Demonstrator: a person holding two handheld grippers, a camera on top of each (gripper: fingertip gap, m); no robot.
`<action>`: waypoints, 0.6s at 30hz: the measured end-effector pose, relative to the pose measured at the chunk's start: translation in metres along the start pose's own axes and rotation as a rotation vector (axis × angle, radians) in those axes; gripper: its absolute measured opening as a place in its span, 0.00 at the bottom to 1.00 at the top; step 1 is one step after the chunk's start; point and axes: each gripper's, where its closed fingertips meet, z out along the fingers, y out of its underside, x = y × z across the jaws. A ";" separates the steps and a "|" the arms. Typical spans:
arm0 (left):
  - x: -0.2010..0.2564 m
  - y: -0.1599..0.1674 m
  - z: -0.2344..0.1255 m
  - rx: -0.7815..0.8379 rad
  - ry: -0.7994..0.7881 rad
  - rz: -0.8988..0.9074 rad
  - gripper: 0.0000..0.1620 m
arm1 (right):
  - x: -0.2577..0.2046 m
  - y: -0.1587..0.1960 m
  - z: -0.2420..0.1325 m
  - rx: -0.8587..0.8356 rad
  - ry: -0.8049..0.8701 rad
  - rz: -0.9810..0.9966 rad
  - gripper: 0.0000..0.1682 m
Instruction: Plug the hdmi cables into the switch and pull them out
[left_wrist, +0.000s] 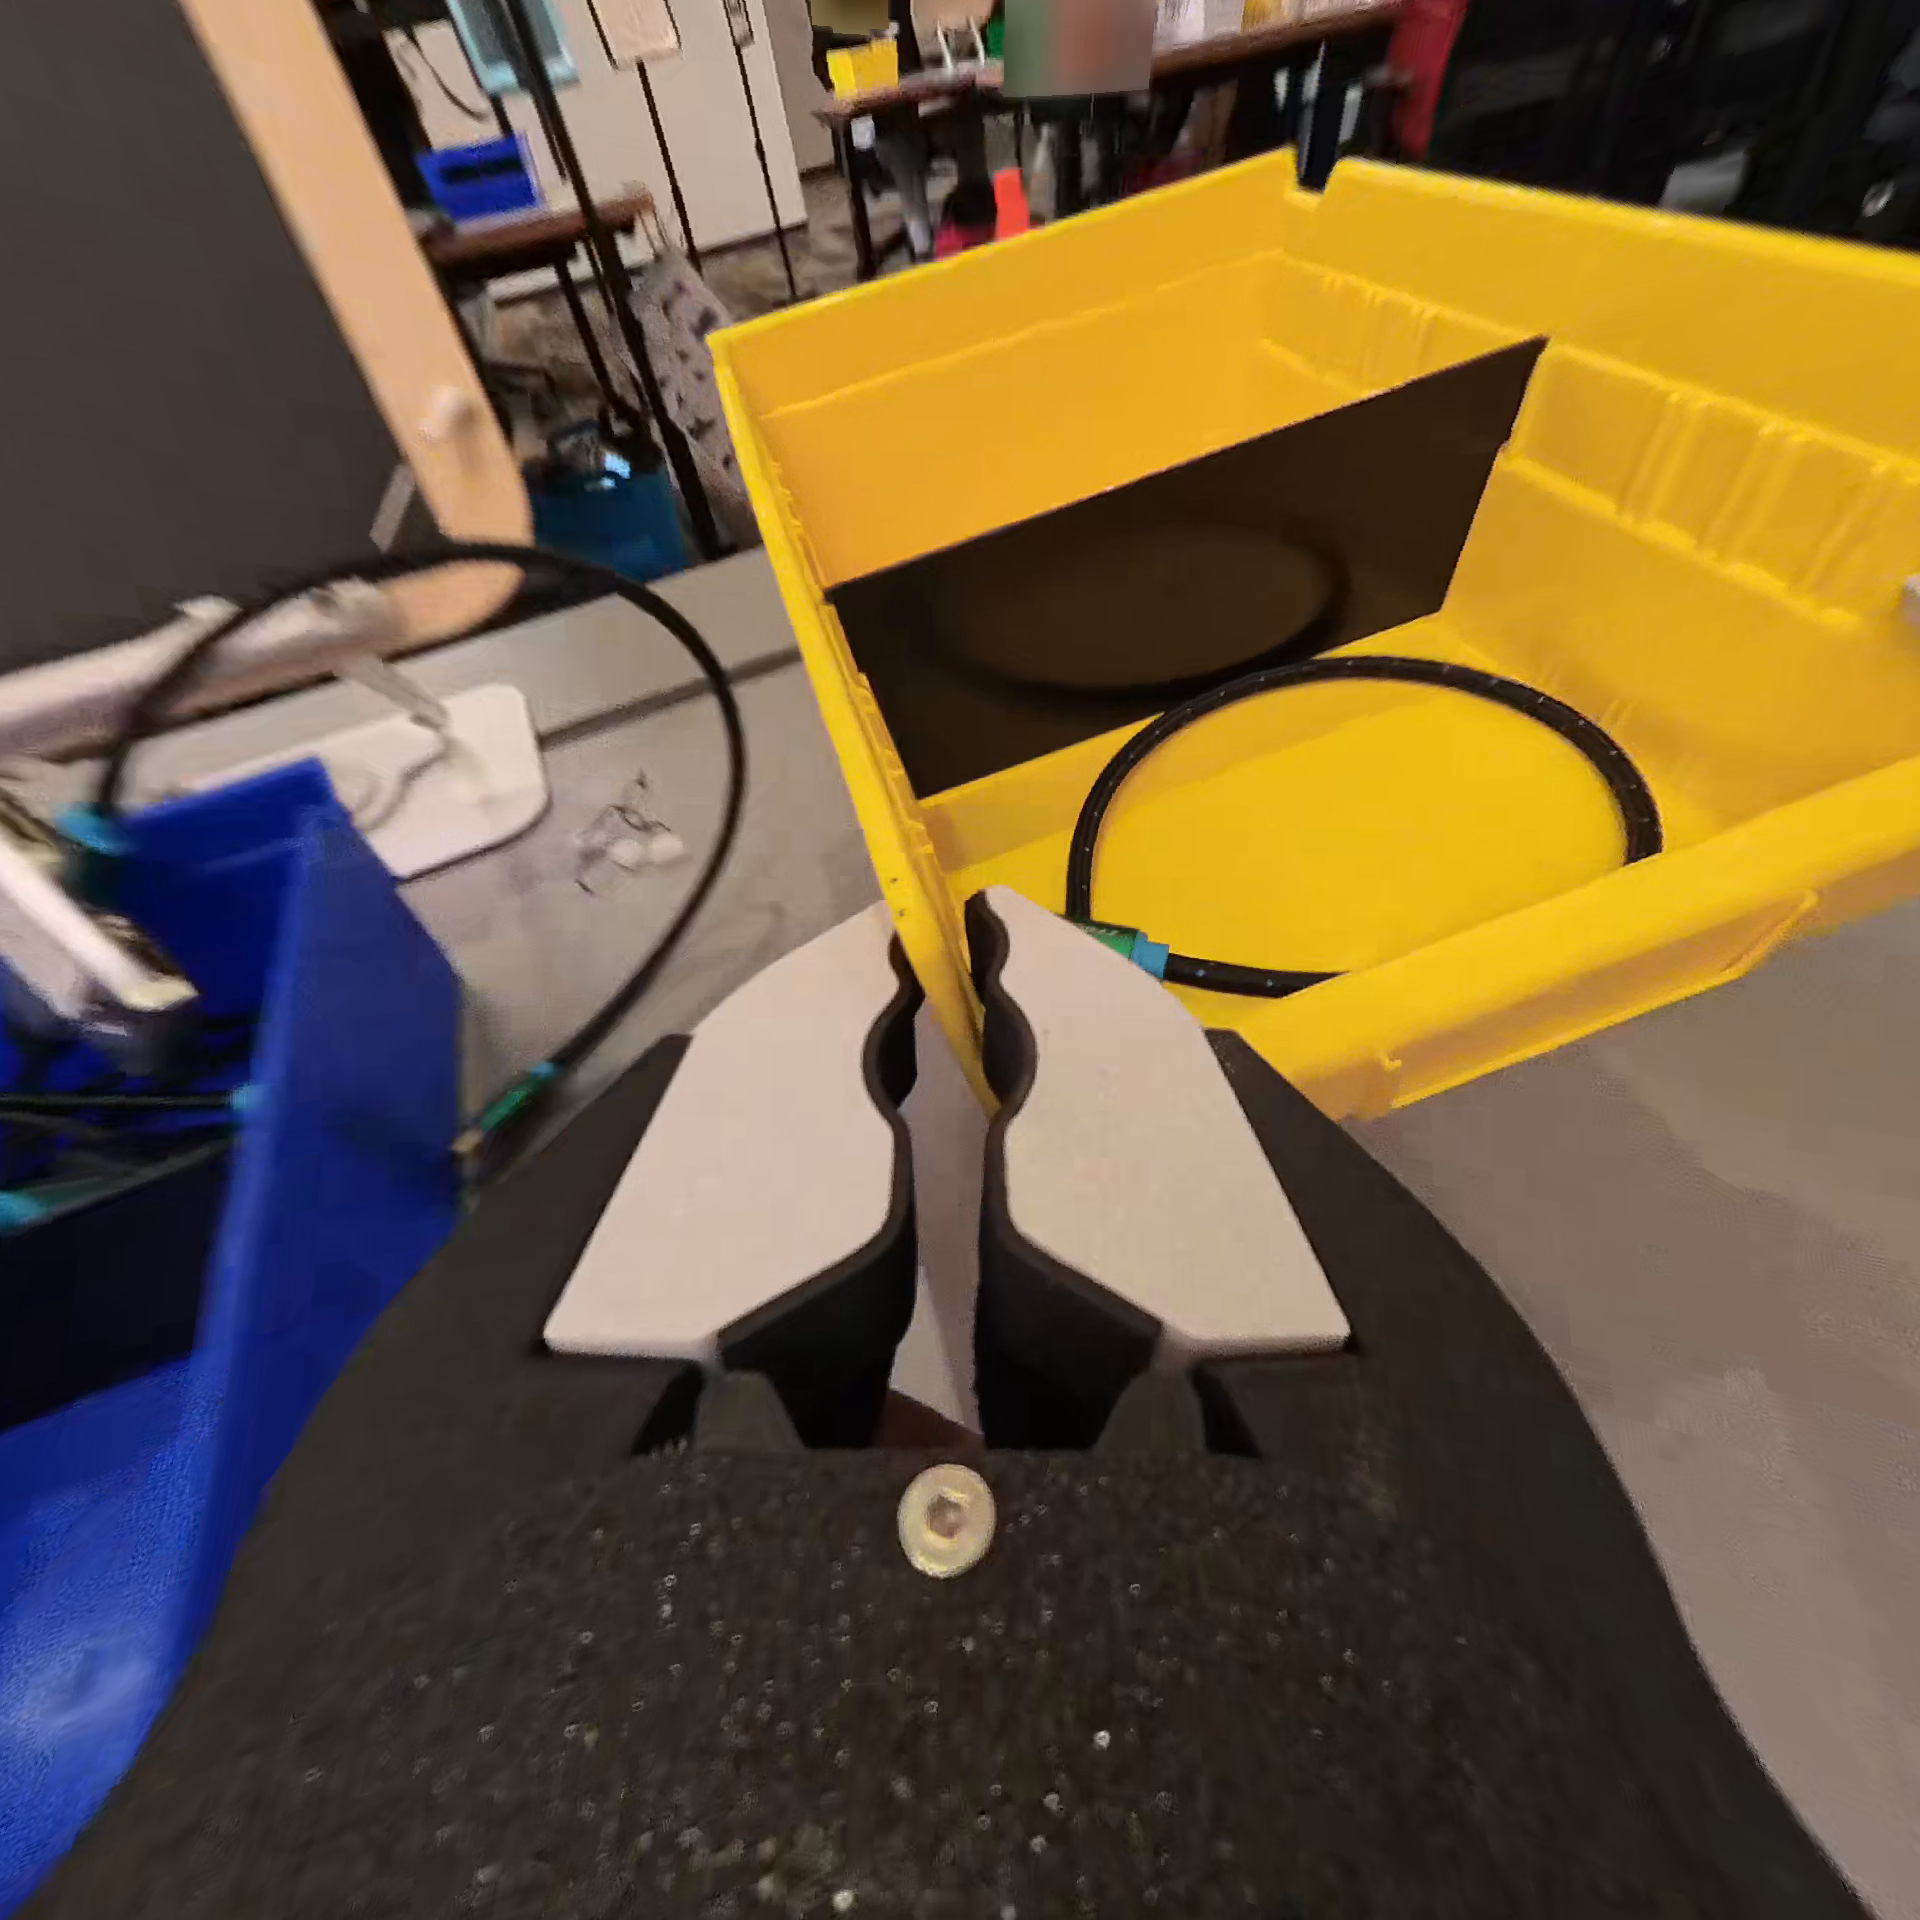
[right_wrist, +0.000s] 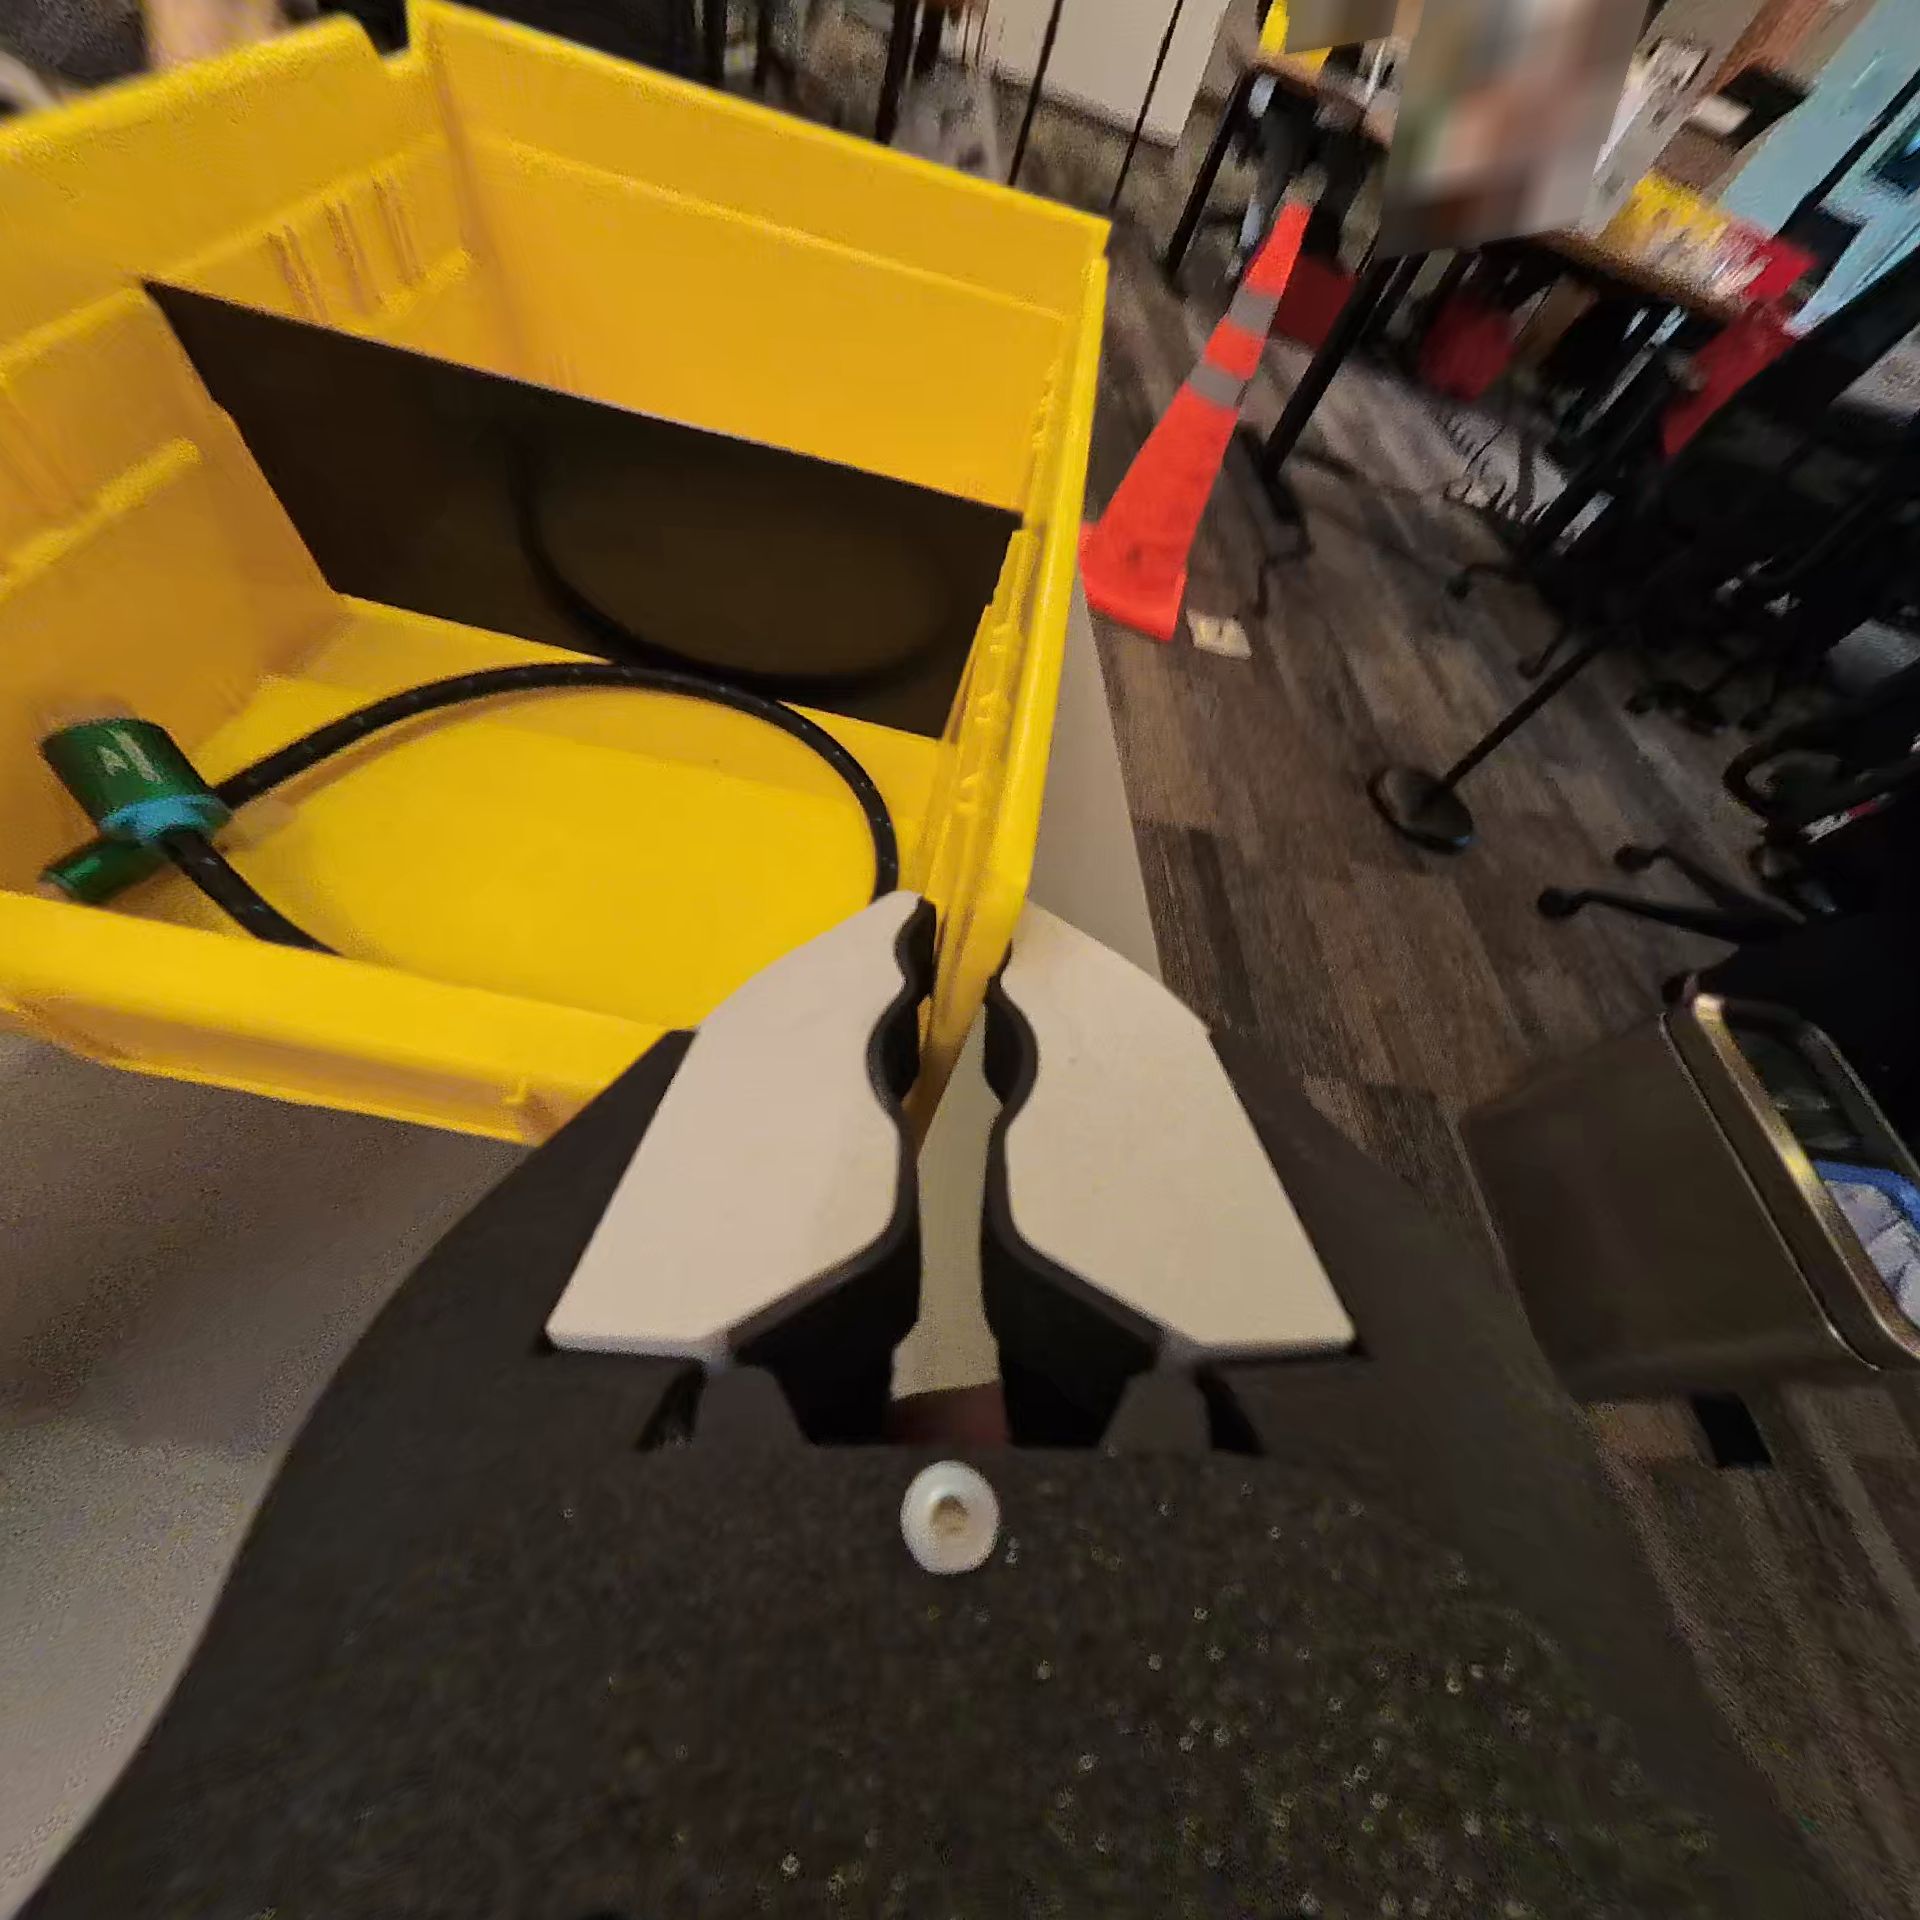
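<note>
A yellow bin (left_wrist: 1621, 301) stands on the grey table. A coiled black braided HDMI cable (left_wrist: 1351, 673) with a green plug (left_wrist: 1117, 940) lies in its near compartment; it also shows in the right wrist view (right_wrist: 623, 681) with both green plugs (right_wrist: 114, 758) together. My left gripper (left_wrist: 940, 914) is shut on the bin's left wall. My right gripper (right_wrist: 966, 925) is shut on the bin's right wall (right_wrist: 997, 727). A second black cable (left_wrist: 717, 727) with a green plug (left_wrist: 509, 1107) arcs over the table to the left. I see no switch clearly.
A black divider (left_wrist: 1195, 561) splits the yellow bin. A blue bin (left_wrist: 312, 1039) with blurred cables stands at the left, a white stand (left_wrist: 457, 769) behind it. The table ends right of the yellow bin; beyond are floor, an orange cone (right_wrist: 1195, 447) and a dark box (right_wrist: 1621, 1226). The tips of one gripper are about 20 centimeters away from the tips of the other.
</note>
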 end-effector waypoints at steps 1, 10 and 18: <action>0.009 0.011 0.010 -0.021 -0.003 -0.001 0.04 | 0.006 0.018 0.015 -0.038 -0.021 -0.018 0.04; 0.026 0.060 0.023 -0.085 -0.014 0.089 0.07 | -0.005 0.074 0.069 -0.038 -0.220 0.105 0.03; 0.027 0.056 -0.018 -0.165 0.196 0.170 0.14 | -0.007 0.082 0.057 -0.116 -0.171 0.090 0.11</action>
